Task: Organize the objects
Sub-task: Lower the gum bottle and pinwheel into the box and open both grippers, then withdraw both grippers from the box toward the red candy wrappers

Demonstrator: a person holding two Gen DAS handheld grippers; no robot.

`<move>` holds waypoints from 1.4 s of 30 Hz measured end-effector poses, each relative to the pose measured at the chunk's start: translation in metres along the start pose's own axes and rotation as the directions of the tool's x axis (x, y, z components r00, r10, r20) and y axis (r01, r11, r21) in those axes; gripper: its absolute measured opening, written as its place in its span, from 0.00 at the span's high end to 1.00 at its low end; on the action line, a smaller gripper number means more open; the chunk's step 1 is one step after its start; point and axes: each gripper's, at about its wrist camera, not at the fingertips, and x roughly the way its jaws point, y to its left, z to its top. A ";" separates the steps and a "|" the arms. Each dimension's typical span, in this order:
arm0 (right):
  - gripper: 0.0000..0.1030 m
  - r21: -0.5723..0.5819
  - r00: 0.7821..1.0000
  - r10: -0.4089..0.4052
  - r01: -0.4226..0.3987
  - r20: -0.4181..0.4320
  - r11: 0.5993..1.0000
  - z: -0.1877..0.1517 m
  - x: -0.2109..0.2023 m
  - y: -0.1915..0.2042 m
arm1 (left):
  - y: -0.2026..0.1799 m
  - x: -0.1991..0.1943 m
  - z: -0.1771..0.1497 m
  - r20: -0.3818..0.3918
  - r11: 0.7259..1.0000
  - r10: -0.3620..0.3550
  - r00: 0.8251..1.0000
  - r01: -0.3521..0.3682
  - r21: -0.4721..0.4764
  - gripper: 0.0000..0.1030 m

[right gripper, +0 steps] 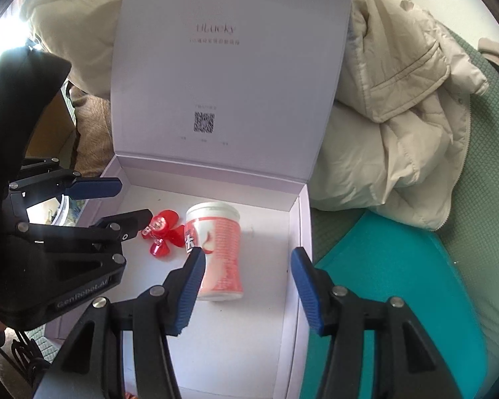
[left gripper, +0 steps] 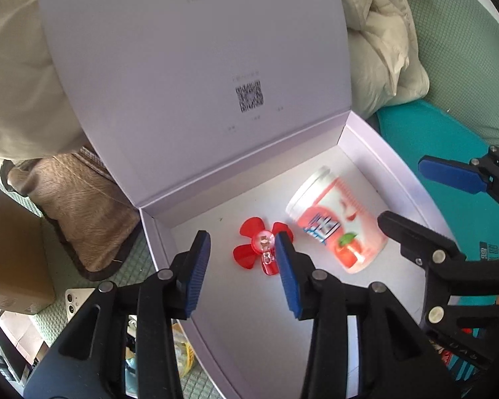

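Observation:
A white box (left gripper: 359, 146) stands with its lid (left gripper: 199, 66) raised at the back. On its floor lie a small red fan-shaped toy (left gripper: 259, 252) and, to the right of it, a pink and white cup (left gripper: 336, 229) on its side. My left gripper (left gripper: 243, 272) hangs open over the box, and the toy lies just beyond its right pad. The right gripper (left gripper: 425, 199) is above the box's right wall. In the right wrist view my right gripper (right gripper: 249, 289) is open above the cup (right gripper: 219, 249), not pressing on it. The left gripper (right gripper: 116, 204) is open by the toy (right gripper: 161, 232).
A cream padded jacket (right gripper: 399, 106) is heaped right of the lid. A teal mat (right gripper: 382, 282) lies against the box's right side on a green textured cover (right gripper: 482, 183). On the left are a brown cushion (left gripper: 80, 206), a cardboard box (left gripper: 16, 259) and a white phone (left gripper: 78, 299).

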 end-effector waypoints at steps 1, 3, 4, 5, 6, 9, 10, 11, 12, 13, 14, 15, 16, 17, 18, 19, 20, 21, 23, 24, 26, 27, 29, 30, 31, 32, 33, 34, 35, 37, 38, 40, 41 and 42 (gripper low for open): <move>0.44 0.002 1.000 -0.002 0.002 0.007 1.000 0.000 -0.005 0.000 | 0.001 -0.005 0.000 0.005 1.000 0.004 1.000 -0.004 0.000 0.62; 0.42 0.008 1.000 -0.005 0.005 0.027 1.000 0.001 -0.017 0.001 | 0.002 -0.018 0.000 0.013 1.000 0.012 1.000 -0.012 -0.002 0.62; 0.42 0.011 0.999 -0.006 0.006 0.036 1.000 0.007 -0.025 -0.010 | 0.003 -0.024 -0.001 0.017 1.000 0.011 1.000 -0.011 -0.003 0.61; 0.42 0.015 0.999 -0.007 0.006 0.047 1.000 0.009 -0.024 -0.015 | 0.004 -0.031 -0.001 0.023 1.000 0.009 1.000 -0.009 -0.006 0.60; 0.41 0.017 0.998 -0.009 0.008 0.057 1.000 0.008 -0.029 -0.013 | 0.013 -0.032 0.000 0.030 1.000 0.008 1.000 -0.008 -0.008 0.60; 0.38 0.019 0.997 -0.021 0.020 0.081 1.000 0.006 -0.044 -0.009 | 0.013 -0.042 0.010 0.057 1.000 0.015 0.998 -0.015 -0.013 0.54; 0.38 0.018 0.996 -0.024 0.023 0.086 1.000 0.008 -0.048 -0.007 | 0.001 -0.047 0.016 0.068 1.000 0.020 0.998 -0.019 -0.014 0.51; 0.38 0.018 0.995 -0.028 0.027 0.094 0.999 0.009 -0.055 -0.006 | -0.001 -0.049 0.017 0.080 1.000 0.027 0.996 -0.026 -0.016 0.49; 0.38 0.019 0.995 -0.030 0.029 0.098 0.999 0.009 -0.060 -0.006 | 0.000 -0.055 0.018 0.093 0.999 0.036 0.995 -0.035 -0.017 0.49; 0.38 0.019 0.994 -0.032 0.030 0.103 0.999 0.009 -0.065 -0.005 | 0.000 -0.060 0.021 0.103 0.999 0.041 0.994 -0.040 -0.017 0.47; 0.38 0.022 0.993 -0.035 0.033 0.111 0.999 0.009 -0.071 -0.005 | 0.002 -0.066 0.021 0.116 0.999 0.044 0.992 -0.042 -0.018 0.46; 0.38 0.022 0.992 -0.038 0.035 0.117 0.999 0.008 -0.077 -0.005 | 0.004 -0.074 0.020 0.125 0.999 0.047 0.991 -0.045 -0.018 0.45; 0.38 0.021 0.991 -0.041 0.038 0.125 0.999 0.008 -0.083 -0.004 | 0.005 -0.082 0.019 0.135 0.999 0.053 0.989 -0.051 -0.019 0.43; 0.38 0.023 0.990 -0.044 0.041 0.131 0.999 0.007 -0.089 -0.003 | 0.004 -0.081 0.018 0.145 0.998 0.056 0.988 -0.054 -0.018 0.42; 0.38 0.025 0.990 -0.048 0.045 0.136 0.999 0.006 -0.094 -0.003 | 0.004 -0.089 0.017 0.156 0.998 0.061 0.986 -0.059 -0.016 0.42; 0.38 0.026 0.989 -0.054 0.050 0.141 0.998 0.005 -0.099 -0.002 | 0.002 -0.094 0.020 0.163 0.998 0.066 0.984 -0.065 -0.015 0.40; 0.38 0.028 0.987 -0.064 0.060 0.146 0.998 0.004 -0.104 -0.002 | 0.000 -0.099 0.019 0.171 0.997 0.072 0.983 -0.071 -0.014 0.38; 0.38 0.034 0.986 -0.074 0.069 0.152 0.997 0.002 -0.110 -0.002 | -0.001 -0.106 0.018 0.178 0.997 0.075 0.981 -0.075 -0.009 0.37; 0.38 0.045 0.984 -0.078 0.072 0.158 0.996 -0.001 -0.120 -0.002 | -0.004 -0.122 0.013 0.199 0.997 0.080 0.977 -0.081 0.000 0.34; 0.38 0.048 0.984 -0.078 0.071 0.160 0.996 -0.002 -0.124 -0.002 | -0.005 -0.128 0.011 0.210 0.997 0.079 0.974 -0.082 0.003 0.34; 0.37 0.058 0.982 -0.094 0.086 0.163 0.995 -0.006 -0.135 -0.002 | -0.008 -0.140 0.006 0.232 0.997 0.073 0.970 -0.078 0.010 0.32; 0.36 0.061 0.980 -0.102 0.093 0.169 0.994 -0.009 -0.140 -0.001 | -0.010 -0.146 0.004 0.238 0.997 0.066 0.969 -0.072 0.015 0.31; 0.35 0.061 0.978 -0.106 0.096 0.182 0.994 -0.014 -0.150 0.000 | -0.013 -0.156 -0.002 0.253 0.997 0.062 0.965 -0.070 0.023 0.31; 0.34 0.059 0.977 -0.107 0.098 0.185 0.993 -0.017 -0.154 0.001 | -0.015 -0.159 -0.004 0.258 0.997 0.060 0.964 -0.069 0.026 0.30; 0.33 0.057 0.976 -0.109 0.100 0.188 0.993 -0.020 -0.158 0.002 | -0.017 -0.162 -0.007 0.262 0.997 0.054 0.964 -0.064 0.030 0.30; 0.33 0.056 0.974 -0.112 0.103 0.197 0.993 -0.024 -0.165 0.004 | -0.018 -0.165 -0.009 0.262 0.998 0.049 0.964 -0.059 0.031 0.30; 0.33 0.056 0.972 -0.113 0.104 0.205 0.993 -0.028 -0.169 0.005 | -0.019 -0.168 -0.012 0.264 0.998 0.049 0.963 -0.059 0.029 0.30; 0.32 0.057 0.971 -0.113 0.103 0.208 0.993 -0.031 -0.172 0.006 | -0.020 -0.171 -0.016 0.269 0.998 0.043 0.962 -0.053 0.030 0.30; 0.32 0.059 0.971 -0.112 0.102 0.213 0.993 -0.035 -0.177 0.007 | -0.021 -0.174 -0.020 0.275 0.998 0.035 0.961 -0.046 0.032 0.30; 0.32 0.062 0.970 -0.111 0.100 0.215 0.993 -0.042 -0.182 0.009 | -0.025 -0.179 -0.027 0.287 0.998 0.039 0.957 -0.051 0.033 0.30; 0.32 0.063 0.971 -0.110 0.098 0.214 0.993 -0.046 -0.183 0.009 | -0.027 -0.181 -0.030 0.291 0.998 0.043 0.956 -0.055 0.033 0.30; 0.32 0.070 0.972 -0.106 0.093 0.211 0.993 -0.052 -0.185 0.010 | -0.030 -0.183 -0.037 0.296 0.998 0.041 0.954 -0.055 0.036 0.30; 0.32 0.075 0.973 -0.102 0.088 0.209 0.993 -0.057 -0.186 0.010 | -0.032 -0.185 -0.041 0.293 0.998 0.036 0.955 -0.049 0.038 0.30; 0.32 0.079 0.973 -0.098 0.084 0.207 0.993 -0.060 -0.186 0.011 | -0.034 -0.186 -0.044 0.289 0.998 0.027 0.957 -0.041 0.042 0.30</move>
